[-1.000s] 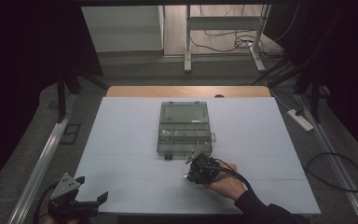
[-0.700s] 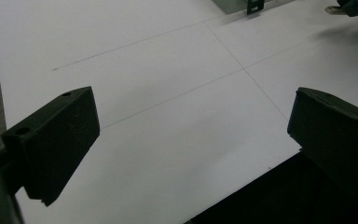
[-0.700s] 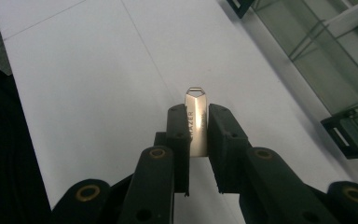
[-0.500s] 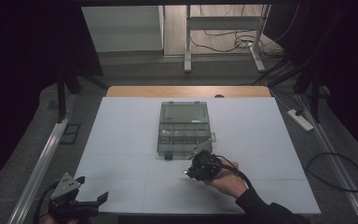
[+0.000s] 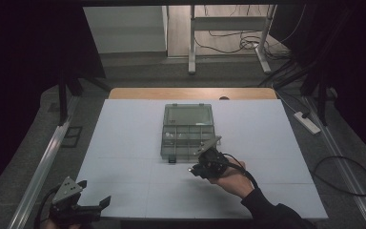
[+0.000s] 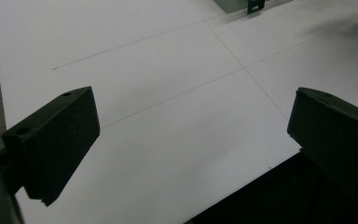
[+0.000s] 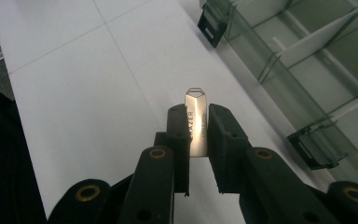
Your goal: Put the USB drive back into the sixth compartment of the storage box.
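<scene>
Right gripper view: we see our right gripper clamped on a slim silver metal USB stick, its looped end poking past the jaw tips.
Nearby: clear plastic compartment box, lid open, just beside on the white table.
Left gripper: jaws wide apart, holding nothing, over the table's near edge.

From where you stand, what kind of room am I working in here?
Probably a lab or recording workspace, not a home: a white table under dark surrounds, loose floor cables with a power strip, and bare metal desk legs behind.
</scene>
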